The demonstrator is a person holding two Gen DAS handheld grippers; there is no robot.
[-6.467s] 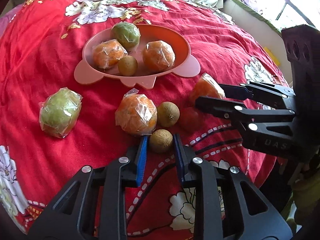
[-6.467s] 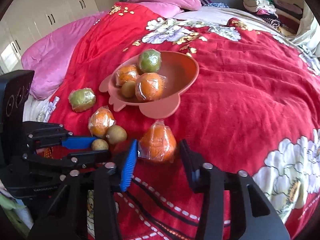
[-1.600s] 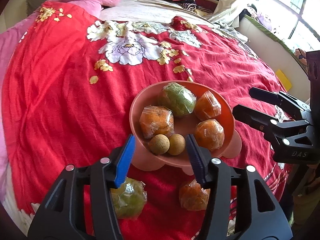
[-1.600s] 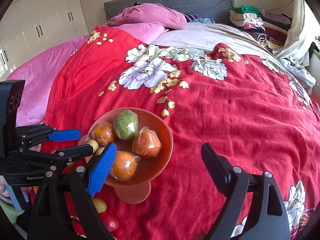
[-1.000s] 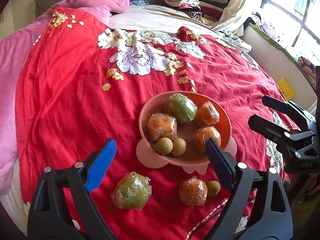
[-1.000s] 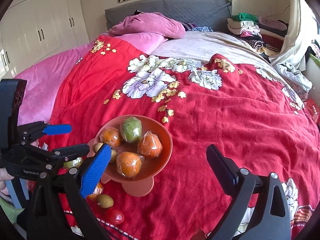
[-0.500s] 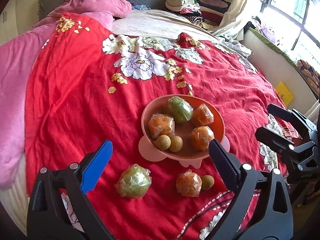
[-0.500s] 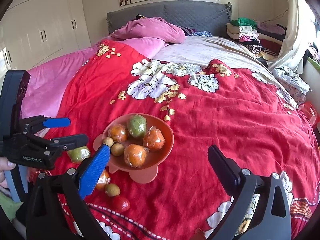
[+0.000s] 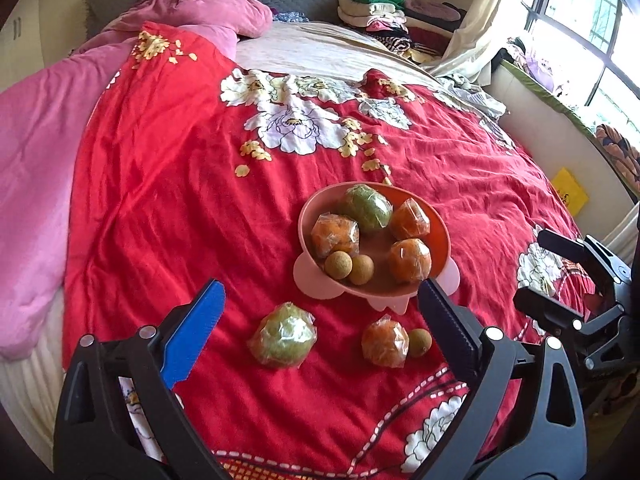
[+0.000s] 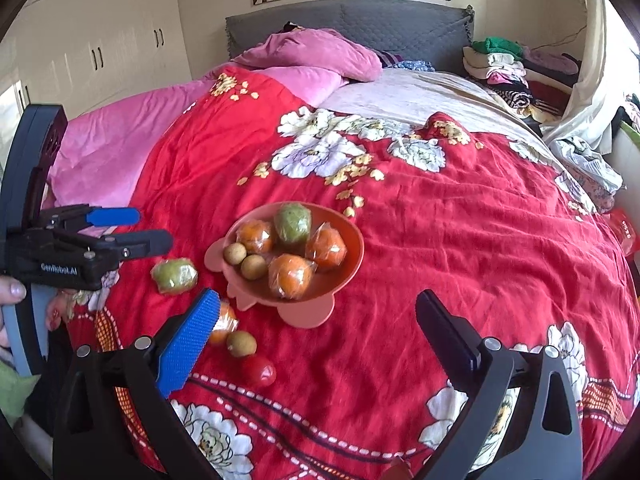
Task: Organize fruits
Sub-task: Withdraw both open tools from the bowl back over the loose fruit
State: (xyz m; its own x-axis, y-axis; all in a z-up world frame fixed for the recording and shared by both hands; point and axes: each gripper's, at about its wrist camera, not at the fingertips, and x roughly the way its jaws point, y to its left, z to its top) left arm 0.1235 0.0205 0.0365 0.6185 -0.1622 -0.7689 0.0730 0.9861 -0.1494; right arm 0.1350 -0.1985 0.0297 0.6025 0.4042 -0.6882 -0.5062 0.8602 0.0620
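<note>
A pink bowl (image 9: 308,216) (image 10: 352,264) on the red floral bedspread holds several wrapped oranges, a wrapped green fruit and two small brown fruits. On the cover in front of it lie a wrapped green fruit (image 9: 283,334) (image 10: 174,275), a wrapped orange (image 9: 385,343) (image 10: 225,320), a small brown fruit (image 9: 419,342) (image 10: 241,343) and a small red fruit (image 10: 259,371). My left gripper (image 9: 320,328) is open and empty, held above the loose fruits. My right gripper (image 10: 316,340) is open and empty, held back from the bowl.
The red bedspread (image 9: 168,184) covers a large bed. A pink quilt (image 9: 32,152) lies on the left. Folded clothes (image 10: 504,64) are stacked at the far right by the headboard (image 10: 344,20). A window sill (image 9: 560,136) runs along the right.
Both grippers have pulled back and up from the bowl and opened wide. Two small brown fruits and another wrapped orange now lie in the bowl that lay on the cover before.
</note>
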